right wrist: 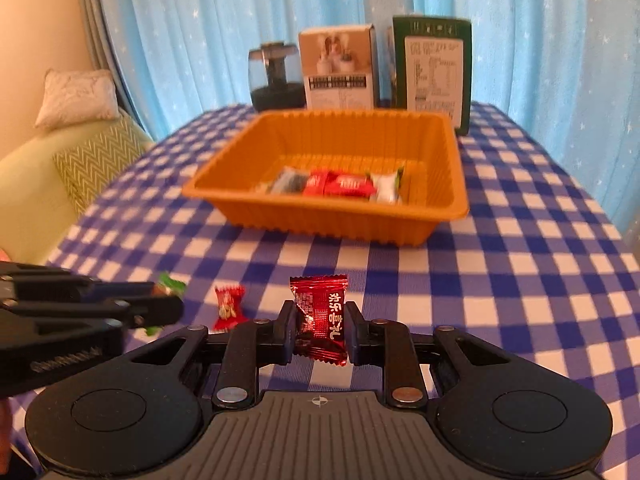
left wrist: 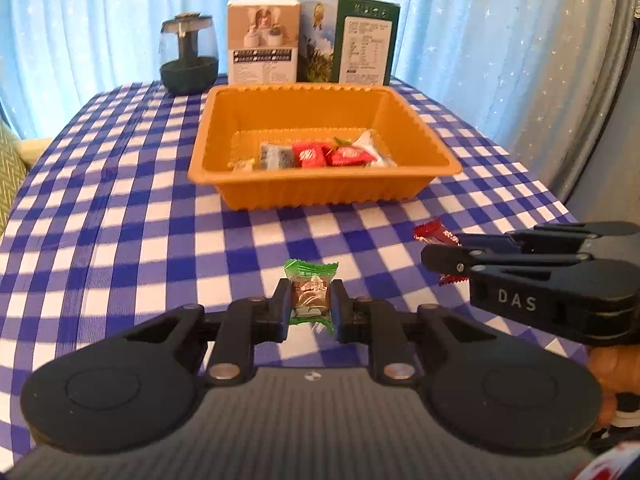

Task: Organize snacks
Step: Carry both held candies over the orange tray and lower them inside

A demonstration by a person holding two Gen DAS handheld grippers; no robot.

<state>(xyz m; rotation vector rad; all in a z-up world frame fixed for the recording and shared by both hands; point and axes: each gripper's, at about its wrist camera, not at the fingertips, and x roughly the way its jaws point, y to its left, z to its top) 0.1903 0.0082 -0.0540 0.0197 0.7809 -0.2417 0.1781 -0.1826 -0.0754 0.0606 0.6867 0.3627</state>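
My left claw (left wrist: pixel 310 308) grips a green candy (left wrist: pixel 311 294); my right claw (right wrist: pixel 320 330) is clamped on a dark red candy (right wrist: pixel 320 318). Both sit above the checked surface (right wrist: pixel 500 280), short of the orange tray (right wrist: pixel 320 216) holding several sweets. One small red candy (right wrist: pixel 227 306) lies loose between them.

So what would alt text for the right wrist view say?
The right gripper pinches a dark red candy above a blue checked tablecloth. Ahead, an orange tray holds several snacks; a small red candy lies beside the left gripper.
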